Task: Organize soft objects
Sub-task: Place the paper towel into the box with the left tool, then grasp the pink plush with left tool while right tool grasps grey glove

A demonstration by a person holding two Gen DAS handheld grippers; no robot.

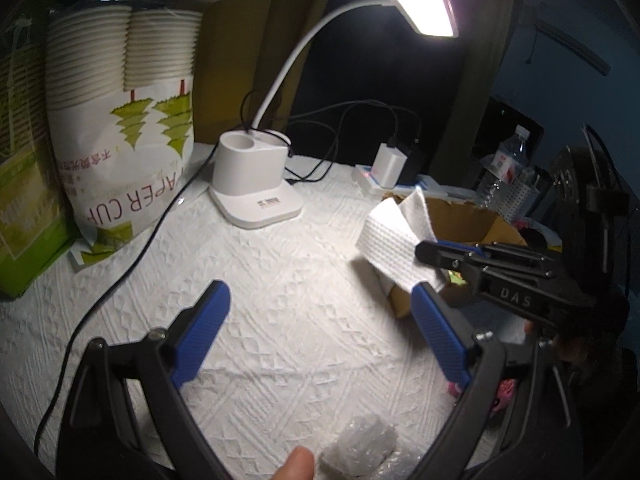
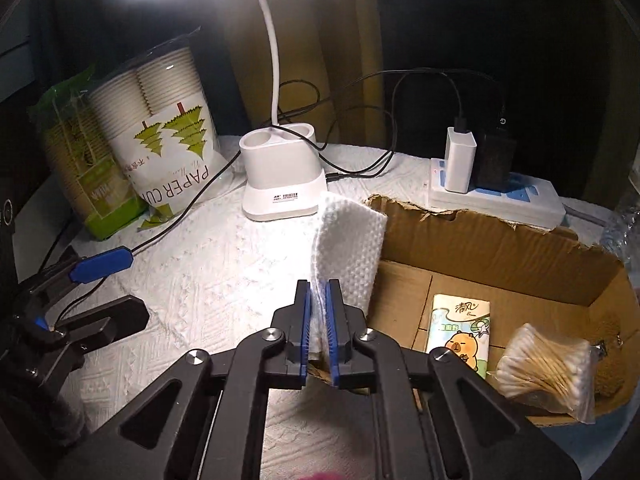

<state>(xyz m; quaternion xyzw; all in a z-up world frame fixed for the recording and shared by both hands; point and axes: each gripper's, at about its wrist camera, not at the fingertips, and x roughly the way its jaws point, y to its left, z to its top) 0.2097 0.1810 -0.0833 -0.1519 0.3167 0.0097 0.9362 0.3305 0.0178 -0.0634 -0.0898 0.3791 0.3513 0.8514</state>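
Right wrist view: the right tool (image 2: 318,312) is clamped on a folded white cloth (image 2: 348,248), held upright over the near-left edge of a torn cardboard box (image 2: 500,248). Inside the box lie a tissue pack (image 2: 460,332) and a bag of cotton swabs (image 2: 548,368). The left tool (image 1: 320,336) stands with its jaws apart and nothing between them, above the surface (image 1: 280,264).

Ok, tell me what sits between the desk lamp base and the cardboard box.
In the right wrist view, the white textured cloth stands between the lamp base and the cardboard box, pinched in the right gripper. Beneath it lies only the tablecloth.
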